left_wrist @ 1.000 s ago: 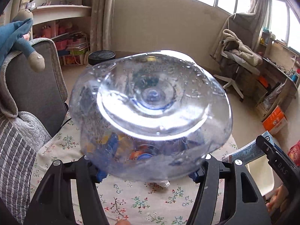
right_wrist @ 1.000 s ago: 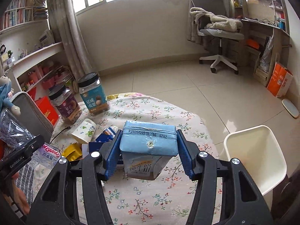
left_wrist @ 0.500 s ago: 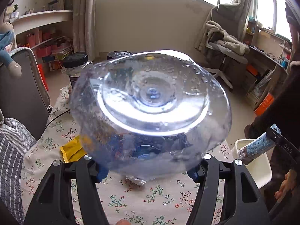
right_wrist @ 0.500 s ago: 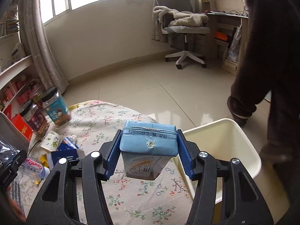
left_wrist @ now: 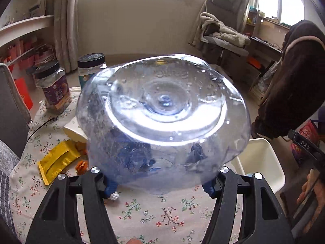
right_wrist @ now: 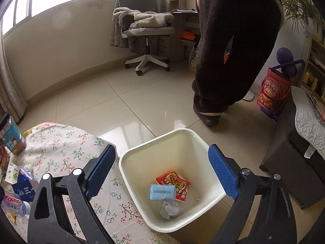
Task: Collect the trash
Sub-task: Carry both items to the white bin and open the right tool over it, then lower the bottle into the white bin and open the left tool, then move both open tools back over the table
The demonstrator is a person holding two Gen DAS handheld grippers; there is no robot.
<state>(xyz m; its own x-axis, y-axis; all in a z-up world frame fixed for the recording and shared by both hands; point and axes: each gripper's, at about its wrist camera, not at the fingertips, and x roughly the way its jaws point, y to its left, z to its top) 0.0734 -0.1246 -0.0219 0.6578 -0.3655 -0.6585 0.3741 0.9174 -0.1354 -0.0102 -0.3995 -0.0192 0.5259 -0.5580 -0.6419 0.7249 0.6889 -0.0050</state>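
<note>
Floral cloth covered the surface (left_wrist: 162,219); beige floor tiles and a grey office chair (right_wrist: 146,32) lay beyond it. A white bin (right_wrist: 130,158) stood on the floor against the surface's edge.

Right claw (right_wrist: 162,172): I read it above the bin, its jaws opening, blue pads wide apart with nothing between them. A light-blue carton (right_wrist: 162,192) showed inside the bin, clear of both pads, over a red snack wrapper (right_wrist: 176,183) and a crumpled grey scrap (right_wrist: 170,208) on the bin floor.

Left claw (left_wrist: 160,183): I noted it clamped on a clear plastic bottle (left_wrist: 162,118), pads against its sides, the bottle's base facing the camera, droplets inside.

Trash on the surface near its left edge, left wrist view: yellow wrapper (left_wrist: 56,162), small orange scrap (left_wrist: 81,165), a white cup (left_wrist: 74,131) on its side, a foil ball (left_wrist: 114,196) beside the left pad. Two black-lidded jars (left_wrist: 54,89) stood at the far edge.

A person in dark fleece clothing (right_wrist: 233,50) stood on the floor beyond the bin.
</note>
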